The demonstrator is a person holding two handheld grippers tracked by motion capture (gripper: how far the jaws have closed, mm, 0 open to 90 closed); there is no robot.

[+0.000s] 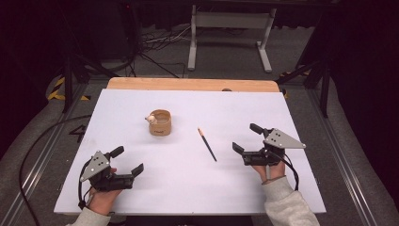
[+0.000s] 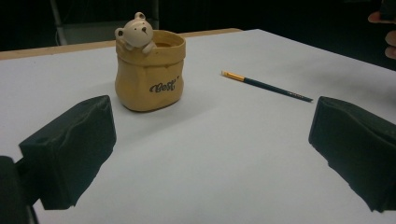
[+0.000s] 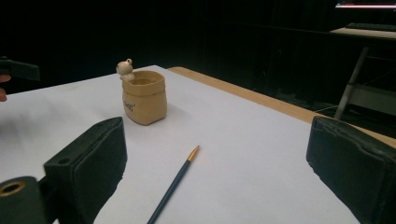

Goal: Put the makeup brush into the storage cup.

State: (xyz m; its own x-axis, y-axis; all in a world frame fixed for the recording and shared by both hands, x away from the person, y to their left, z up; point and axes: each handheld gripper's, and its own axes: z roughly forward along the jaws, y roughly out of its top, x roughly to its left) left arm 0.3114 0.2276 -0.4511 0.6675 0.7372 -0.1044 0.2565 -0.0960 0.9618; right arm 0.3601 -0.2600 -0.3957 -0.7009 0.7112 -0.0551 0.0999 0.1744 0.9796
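1. Desk (image 1: 188,179): white top, wooden edge along the far side.
2. Pot (image 1: 160,123): tan, sack-shaped, upright, left of centre and toward the far side of the desk. Small bear figure (image 1: 151,117) perched on the rim, on the left side. Dark lettering on the front face, as seen in the left gripper view (image 2: 150,70).
3. Pencil (image 1: 207,144): dark shaft with gold end, flat on the desk, right of the pot and well apart from it. Gold end pointing far, dark end pointing near and right. Also visible in the right gripper view (image 3: 173,184), between the jaws and farther off.
4. Left gripper (image 1: 127,161): held in a hand at the near left of the desk. Jaws spread wide, gripping nothing, aimed toward the pot.
5. Right gripper (image 1: 247,138): held in a hand at the near right, sleeve below. Jaws spread wide, gripping nothing, just right of the pencil and not touching it.
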